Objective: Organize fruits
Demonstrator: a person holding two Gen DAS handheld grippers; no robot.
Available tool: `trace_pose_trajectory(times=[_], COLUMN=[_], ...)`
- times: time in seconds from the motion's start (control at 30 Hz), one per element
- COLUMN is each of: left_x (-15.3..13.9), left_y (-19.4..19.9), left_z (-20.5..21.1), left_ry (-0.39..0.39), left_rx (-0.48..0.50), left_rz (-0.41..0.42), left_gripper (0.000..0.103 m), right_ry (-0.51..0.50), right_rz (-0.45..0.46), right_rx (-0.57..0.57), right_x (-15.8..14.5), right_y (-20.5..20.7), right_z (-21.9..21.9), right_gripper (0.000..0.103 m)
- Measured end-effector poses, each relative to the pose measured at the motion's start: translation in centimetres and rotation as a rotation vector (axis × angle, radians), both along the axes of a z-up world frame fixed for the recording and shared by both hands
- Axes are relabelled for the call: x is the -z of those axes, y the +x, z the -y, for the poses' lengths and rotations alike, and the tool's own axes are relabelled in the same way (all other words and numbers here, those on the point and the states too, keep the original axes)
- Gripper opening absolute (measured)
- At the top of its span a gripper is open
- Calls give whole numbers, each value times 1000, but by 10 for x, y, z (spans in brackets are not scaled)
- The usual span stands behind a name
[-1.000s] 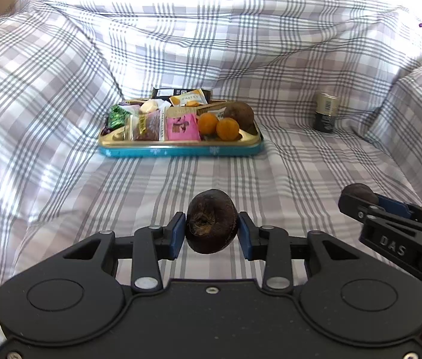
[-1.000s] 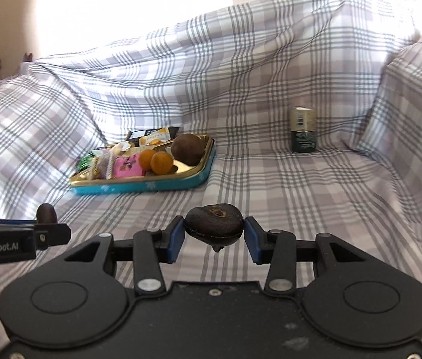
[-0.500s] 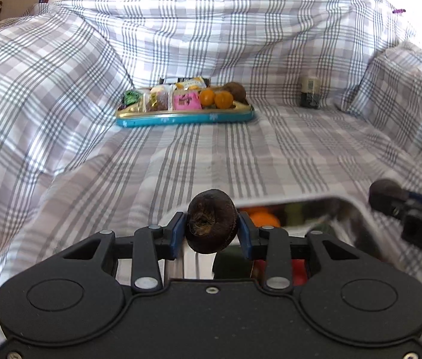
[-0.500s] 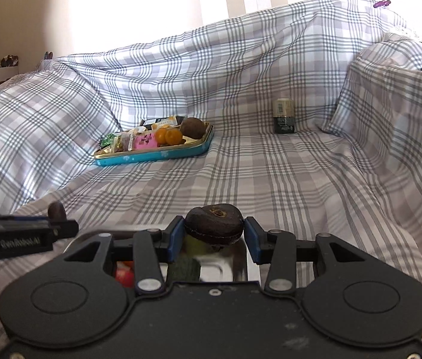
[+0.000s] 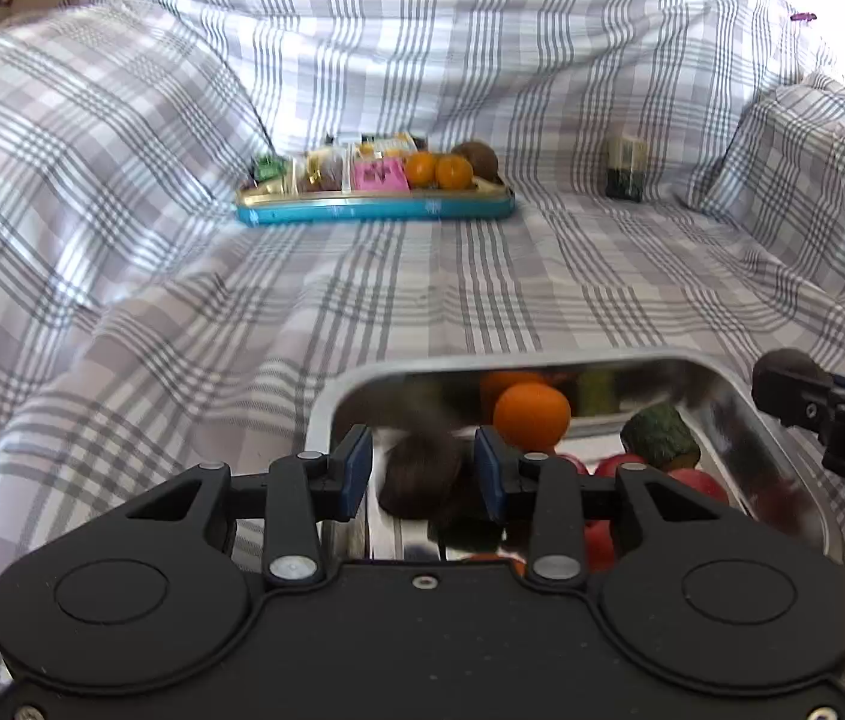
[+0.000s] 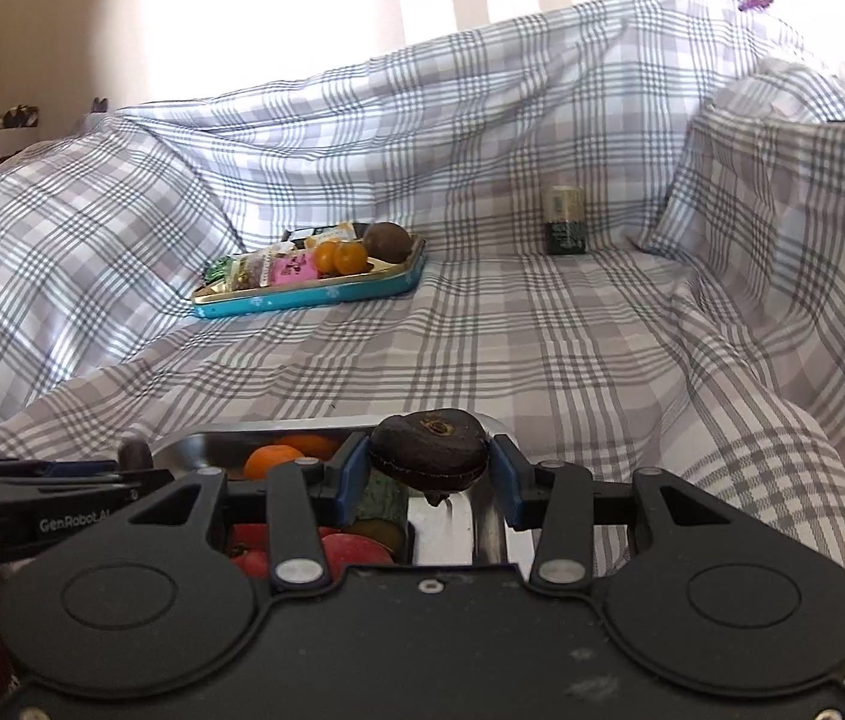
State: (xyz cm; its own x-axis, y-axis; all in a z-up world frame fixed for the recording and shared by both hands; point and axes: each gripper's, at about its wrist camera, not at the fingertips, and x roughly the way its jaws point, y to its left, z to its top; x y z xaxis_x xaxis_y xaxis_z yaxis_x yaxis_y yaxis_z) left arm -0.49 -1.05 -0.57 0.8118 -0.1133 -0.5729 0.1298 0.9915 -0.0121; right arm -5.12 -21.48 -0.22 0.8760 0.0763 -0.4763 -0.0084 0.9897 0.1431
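A shiny metal tray [image 5: 326,402] lies on the near part of the checked cloth and holds an orange [image 5: 531,415], a green fruit [image 5: 659,437] and red fruits [image 5: 695,483]. My left gripper [image 5: 422,471] is over it with its jaws apart; a blurred dark brown fruit [image 5: 419,477] is loose between and below them, dropping into the tray. My right gripper [image 6: 429,468] is shut on a dark brown fruit [image 6: 429,450] above the tray's right rim [image 6: 485,516]. The right gripper also shows at the right in the left wrist view [image 5: 782,381].
A blue-rimmed tray [image 5: 374,210] at the back holds snack packets, two oranges [image 5: 439,171] and a brown fruit [image 5: 476,159]; it also shows in the right wrist view [image 6: 308,294]. A small can [image 5: 625,169] stands at the back right. Cloth-covered sofa arms rise on both sides.
Both grippers pulled back over the metal tray. My left gripper opened and let go of its dark fruit, which is falling. The right gripper still holds its fruit.
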Motion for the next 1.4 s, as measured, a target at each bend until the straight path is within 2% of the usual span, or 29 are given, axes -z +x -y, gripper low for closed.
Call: trace_pose_trajectory(times=[0.37, 0.8, 1.4], left_x=[2, 3, 4], left_y=[-2, 1, 3], left_z=[7, -2, -4], left_ry=[44, 17, 11], left_rx=[18, -55, -62], left_rz=[-7, -30, -43], left_gripper=[49, 49, 49], right_ry=[-34, -49, -56], right_rz=[1, -19, -43], right_rx=[-25, -19, -16], right_x=[1, 2, 4], right_y=[-2, 1, 4], right_z=[-7, -6, -8], right_gripper=[46, 46, 46])
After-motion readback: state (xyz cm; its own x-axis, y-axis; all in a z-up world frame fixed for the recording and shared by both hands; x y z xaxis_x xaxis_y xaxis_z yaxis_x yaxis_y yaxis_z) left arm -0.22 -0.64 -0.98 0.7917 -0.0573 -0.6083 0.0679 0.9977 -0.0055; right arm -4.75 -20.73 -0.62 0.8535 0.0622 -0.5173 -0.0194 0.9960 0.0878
